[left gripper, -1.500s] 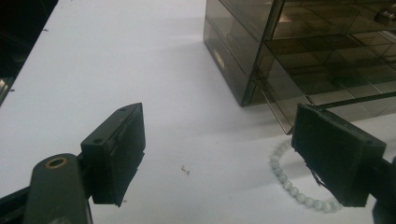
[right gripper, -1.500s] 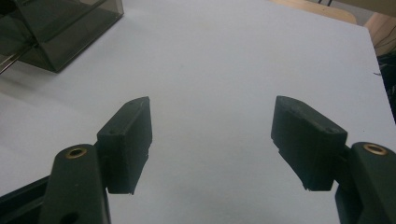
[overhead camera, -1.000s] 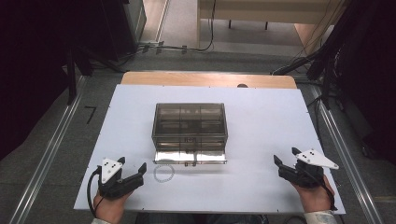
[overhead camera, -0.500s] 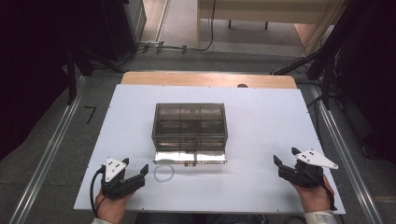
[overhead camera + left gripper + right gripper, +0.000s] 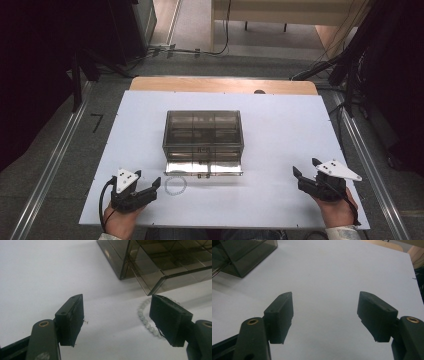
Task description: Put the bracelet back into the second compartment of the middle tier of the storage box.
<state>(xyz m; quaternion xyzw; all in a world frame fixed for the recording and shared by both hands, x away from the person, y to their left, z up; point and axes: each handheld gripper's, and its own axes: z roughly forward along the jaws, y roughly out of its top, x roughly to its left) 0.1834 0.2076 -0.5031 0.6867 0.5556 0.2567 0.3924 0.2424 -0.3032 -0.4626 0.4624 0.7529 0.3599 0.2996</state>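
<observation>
Your left gripper (image 5: 152,186), jaws spread but just closing with nothing between, sits beside the bead bracelet (image 5: 175,185); right gripper (image 5: 306,170) gapes idle

The left gripper (image 5: 150,186) has turned a little on the white table (image 5: 280,150): a second ago its jaws pointed more up the table, and now they lean over toward the bead bracelet (image 5: 175,185) lying just beside them. Its jaws have just been closing somewhat, though they remain apart with only bare table between them. In the left gripper view the bracelet (image 5: 145,320) curls partly behind one jaw, not gripped. The grey plate on top of that gripper has shifted slightly with the turn.
</observation>
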